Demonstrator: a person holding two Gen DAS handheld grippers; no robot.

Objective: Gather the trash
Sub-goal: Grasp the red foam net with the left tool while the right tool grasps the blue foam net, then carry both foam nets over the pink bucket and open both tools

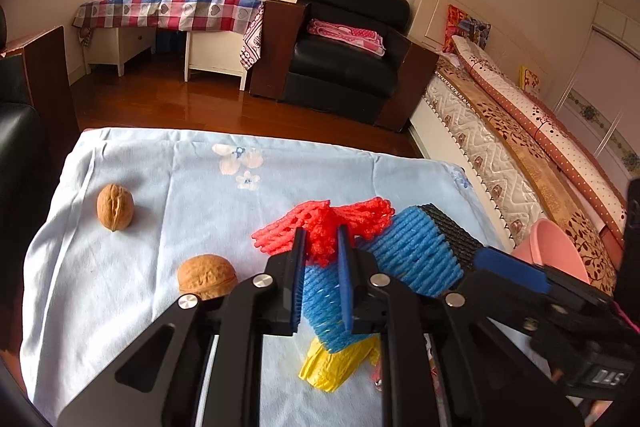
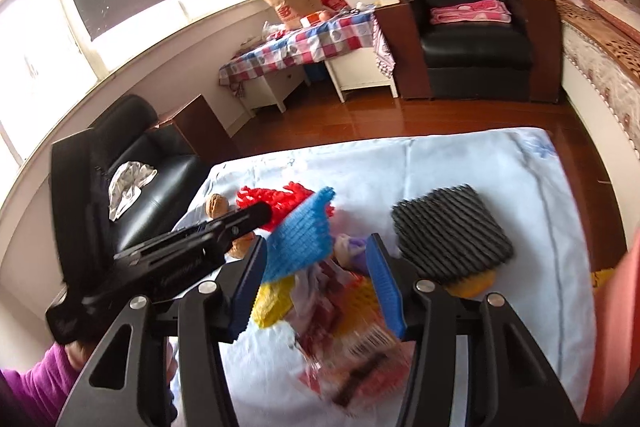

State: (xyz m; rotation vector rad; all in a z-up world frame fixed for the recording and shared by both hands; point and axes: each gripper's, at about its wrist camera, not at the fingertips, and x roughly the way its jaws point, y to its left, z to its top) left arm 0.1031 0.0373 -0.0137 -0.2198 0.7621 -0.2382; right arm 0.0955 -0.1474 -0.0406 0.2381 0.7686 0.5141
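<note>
On the far left of the cloth-covered surface [image 1: 120, 287] two walnuts lie untouched: one whole walnut [image 1: 115, 207] well out toward the edge, a second walnut [image 1: 207, 275] nearer the pile. Whether they count as trash cannot be told.

Centre: the left claw [image 1: 322, 247] has its pads pinched on a bunched fold of the red foam net [image 1: 320, 223]; the net is squeezed narrow between them, so this reads as a fresh grip, the net not yet lifted clear of the cloth. Directly beneath lies a blue foam net [image 1: 320, 307], and under that a yellow foam net [image 1: 336, 367].

Right of centre: a larger blue foam sleeve [image 1: 416, 251] butts against a black foam net [image 1: 456, 231]. The right claw [image 2: 320, 279] hangs with its jaws apart over a blurred litter of wrappers [image 2: 352, 339]; nothing is pressed between its pads.

Far right: a pink bin [image 1: 552, 247] stands just off the edge of the surface, its inside mostly hidden, so what it already holds cannot be told.

Judgement: early stage. One piece is gripped, none seen deposited; the blue, yellow and black nets and the wrappers all remain on the cloth.
</note>
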